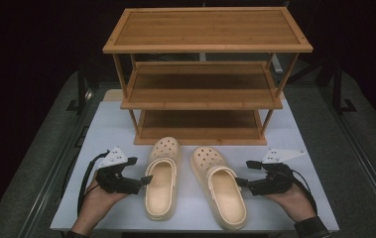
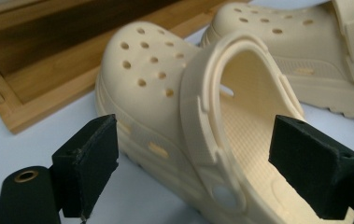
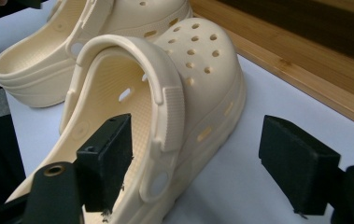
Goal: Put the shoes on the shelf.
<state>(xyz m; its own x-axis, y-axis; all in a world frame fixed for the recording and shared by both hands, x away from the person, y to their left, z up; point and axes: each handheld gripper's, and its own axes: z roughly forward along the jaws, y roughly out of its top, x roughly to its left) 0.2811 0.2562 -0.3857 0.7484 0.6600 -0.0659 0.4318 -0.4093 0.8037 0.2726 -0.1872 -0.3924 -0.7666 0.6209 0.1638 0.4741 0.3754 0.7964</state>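
Cream foam clogs sit w/ toes toward my bamboo rack [image 1: 205, 99]. L gripper [image 1: 142, 171] jaws wide, straddling left perforated clog [image 1: 161, 178]; R gripper [image 1: 245, 173] wide astride right clog [image 1: 221, 191], neither pressing.

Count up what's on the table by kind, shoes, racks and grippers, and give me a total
Cream clogs: 2, the left clog and the right clog
Wooden shelf rack: 1
Grippers: 2, the left gripper and the right gripper, jaws apart
Total: 5

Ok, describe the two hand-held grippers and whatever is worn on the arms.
Both the left gripper and the right gripper are black, with blocky black jaws, a pale grey three-cornered plate on top and a trailing black cable. The right forearm wears a dark cuff.
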